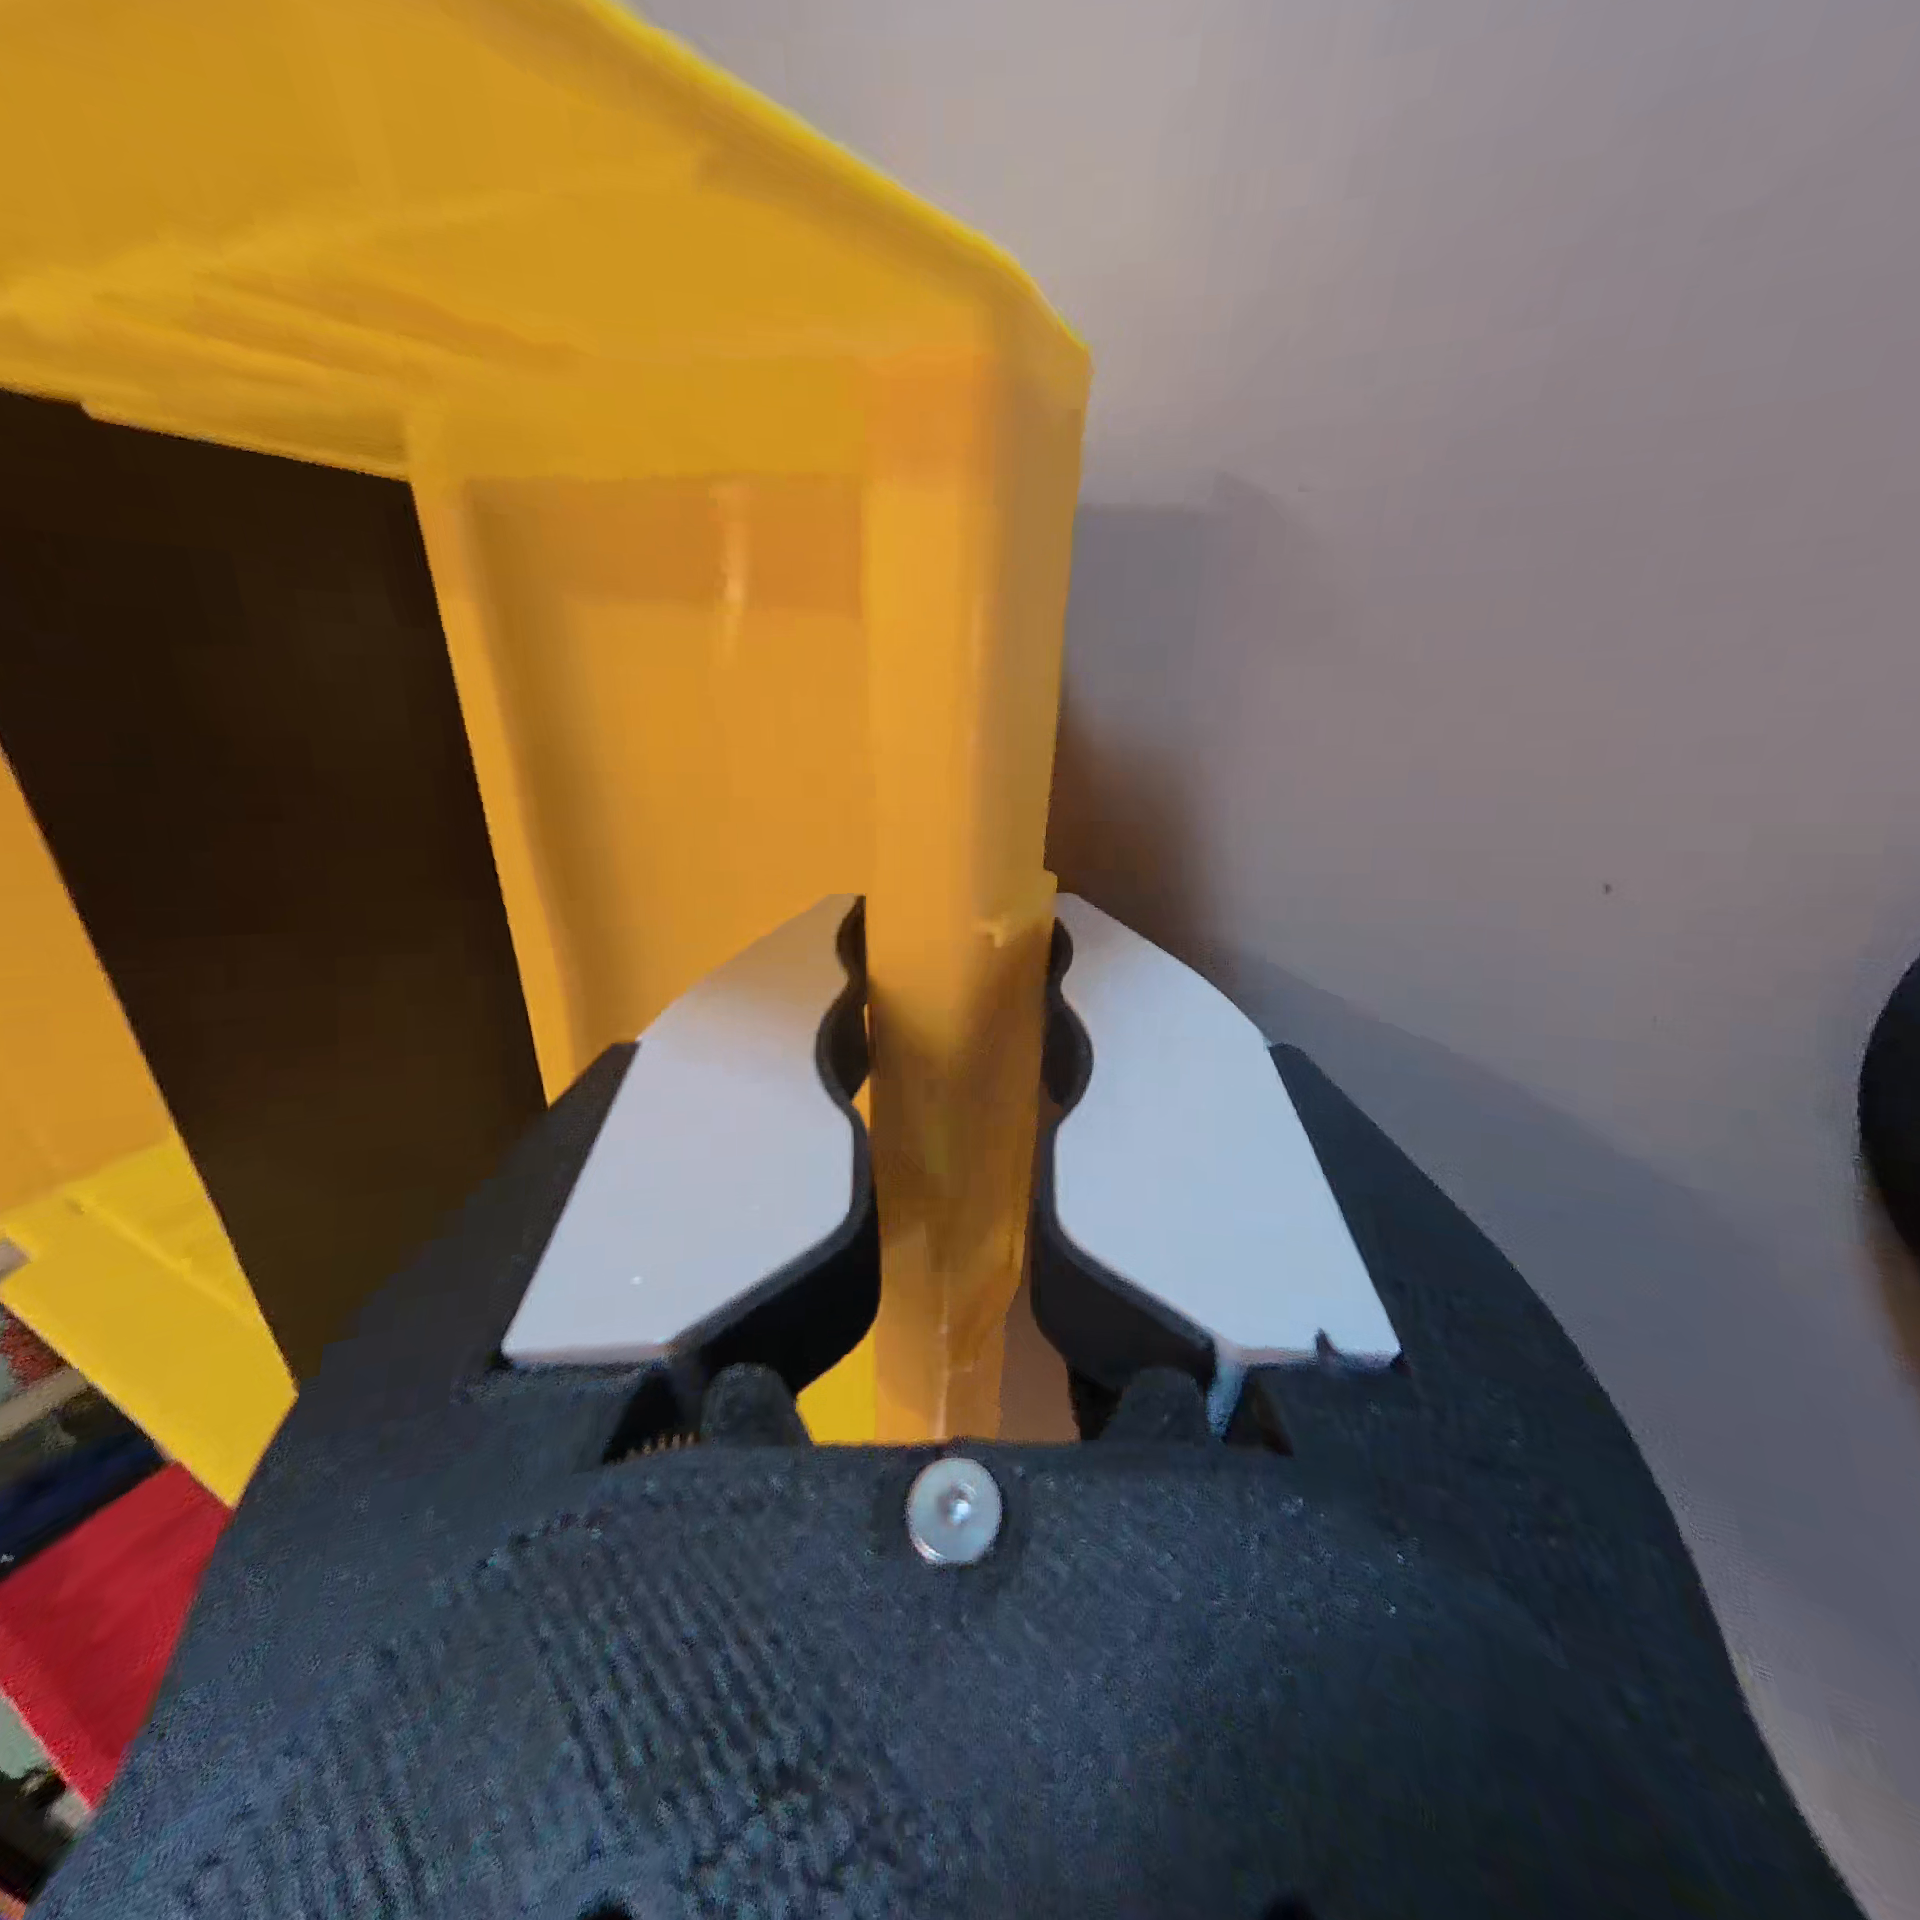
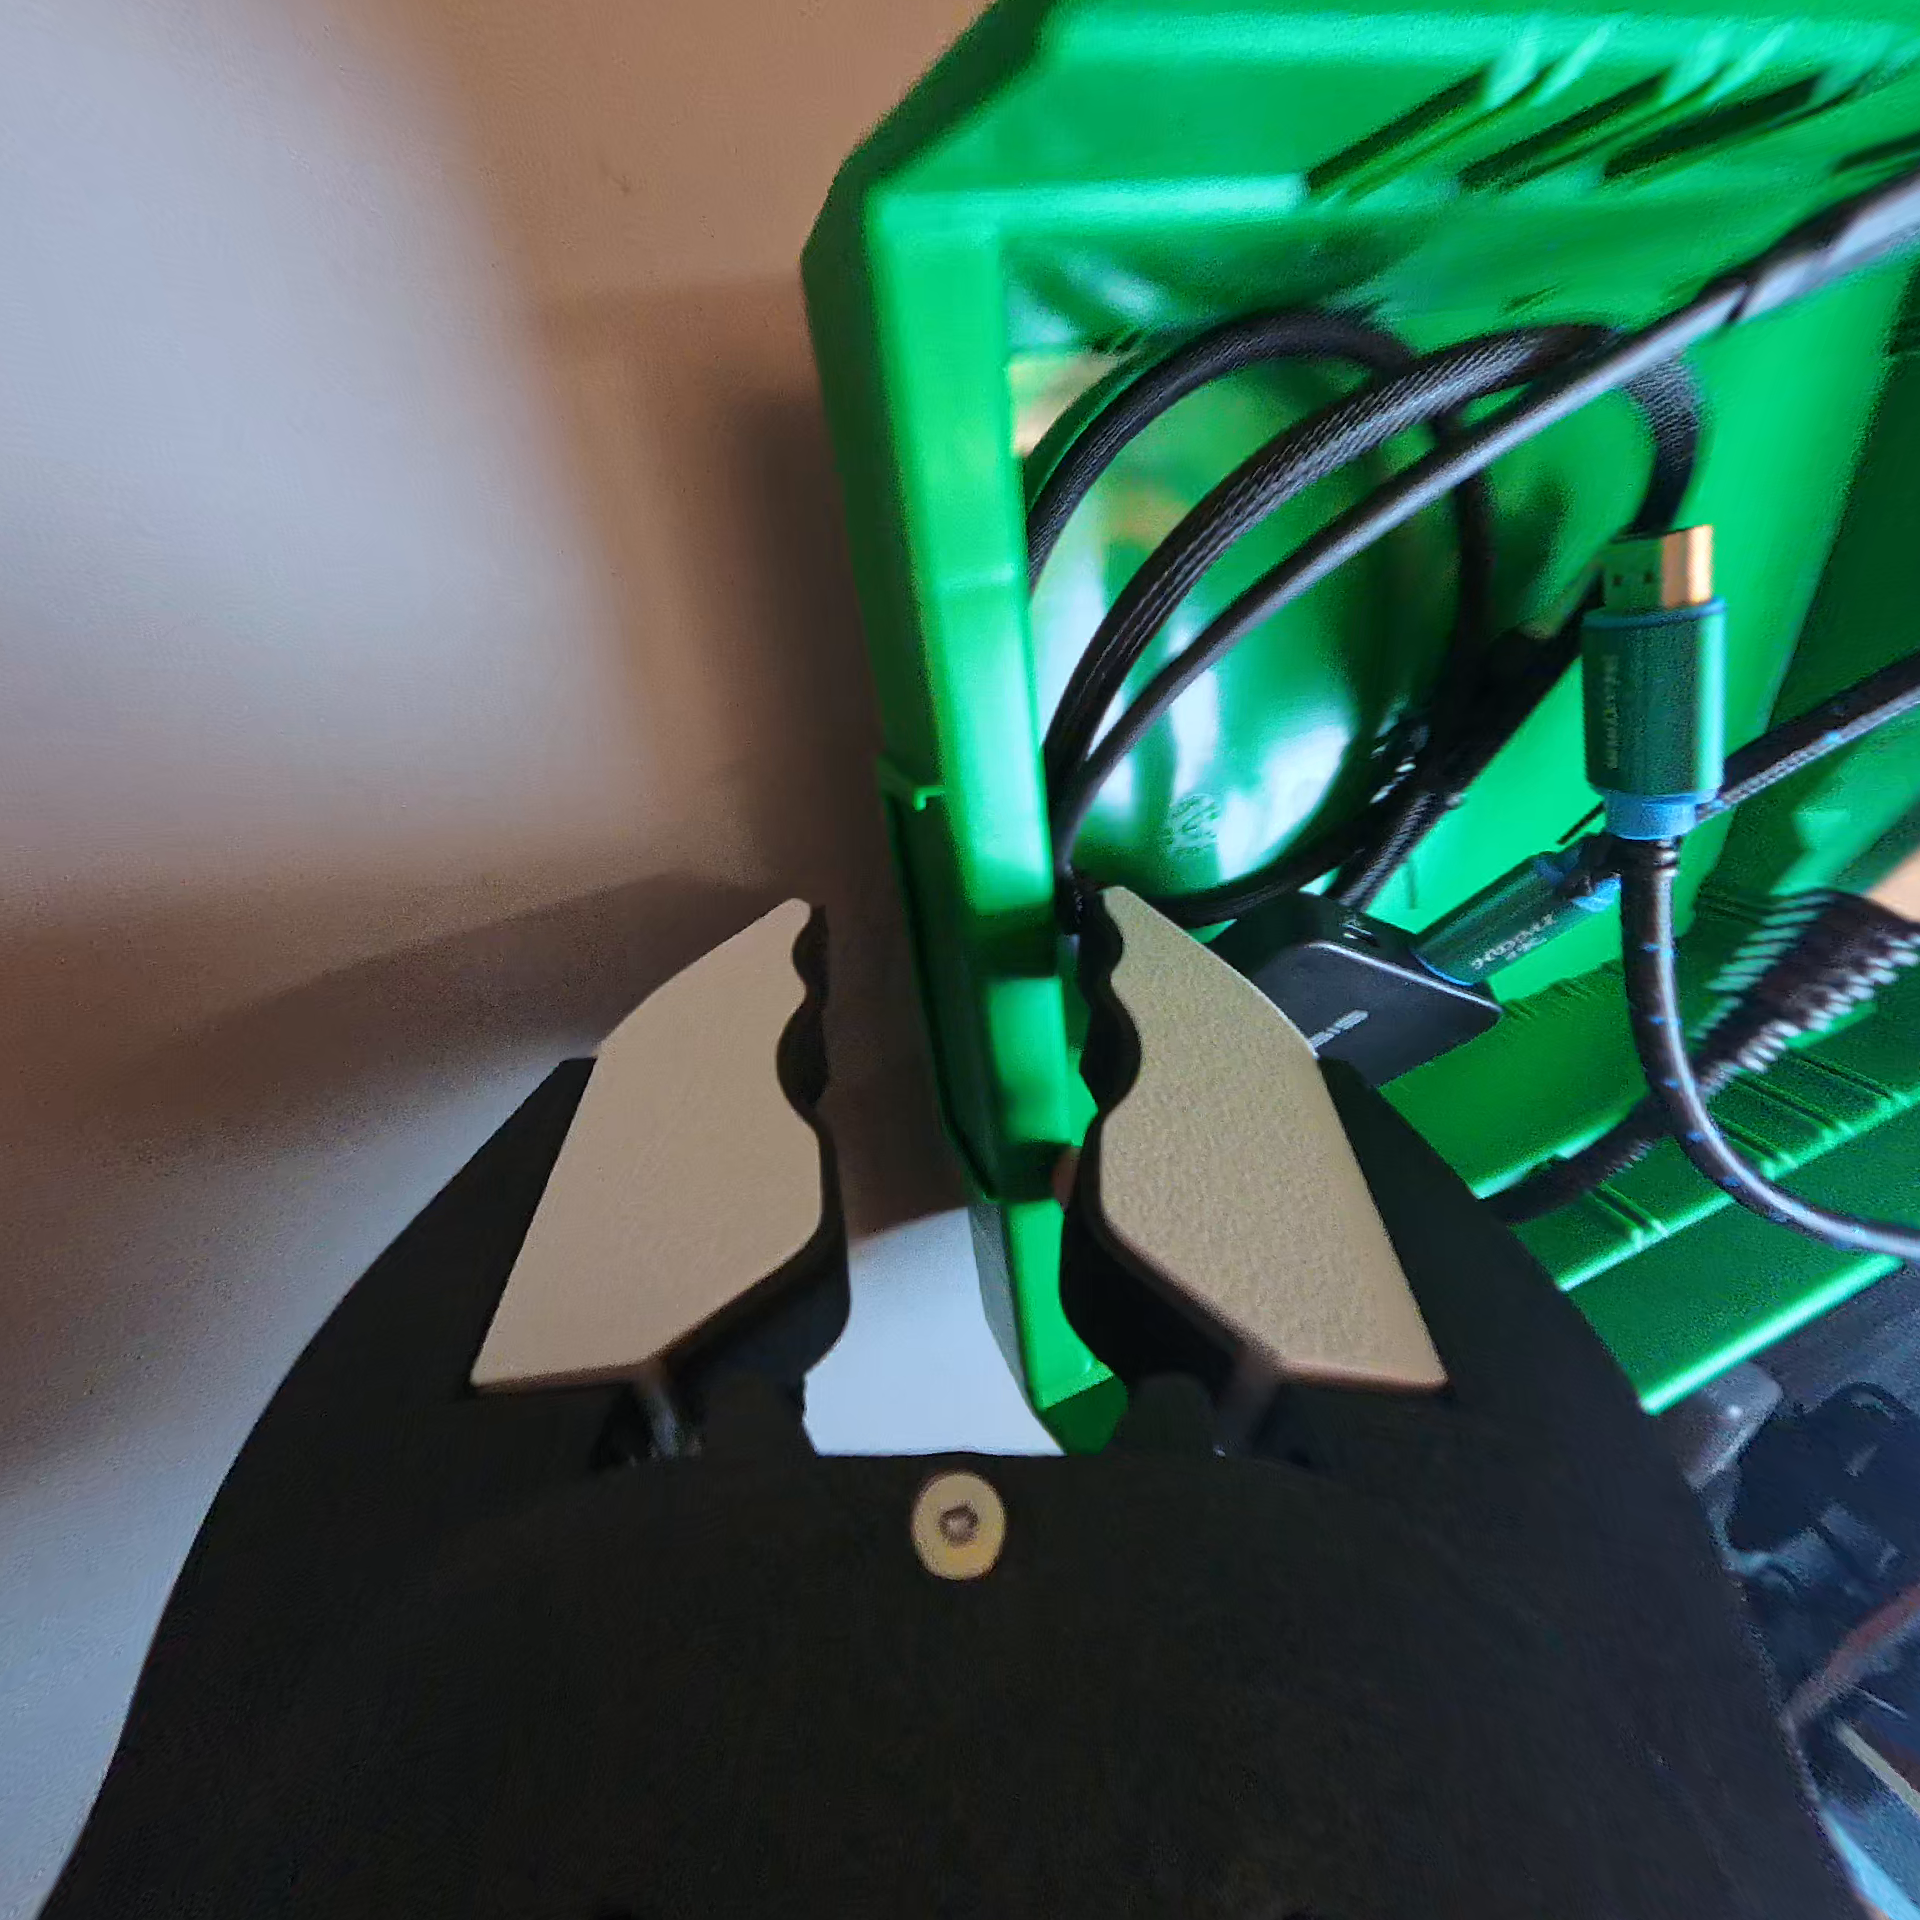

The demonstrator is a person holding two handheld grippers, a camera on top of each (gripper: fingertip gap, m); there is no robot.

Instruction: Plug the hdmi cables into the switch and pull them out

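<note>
Left gripper [image 1: 956,1039] clamps yellow bin [image 1: 665,436]; right gripper [image 2: 951,1039] straddles green bin [image 2: 935,520].

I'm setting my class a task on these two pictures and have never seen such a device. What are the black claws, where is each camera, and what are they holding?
Each picture comes from a camera on a hand-held two-finger gripper, looking along its fingers. In the left wrist view, the left gripper is clamped on a corner post of a yellow crate. In the right wrist view, the right gripper straddles a corner post of a green crate, its jaws apart. That crate holds black braided cables, a blue-sleeved plug and a dark box.
</note>
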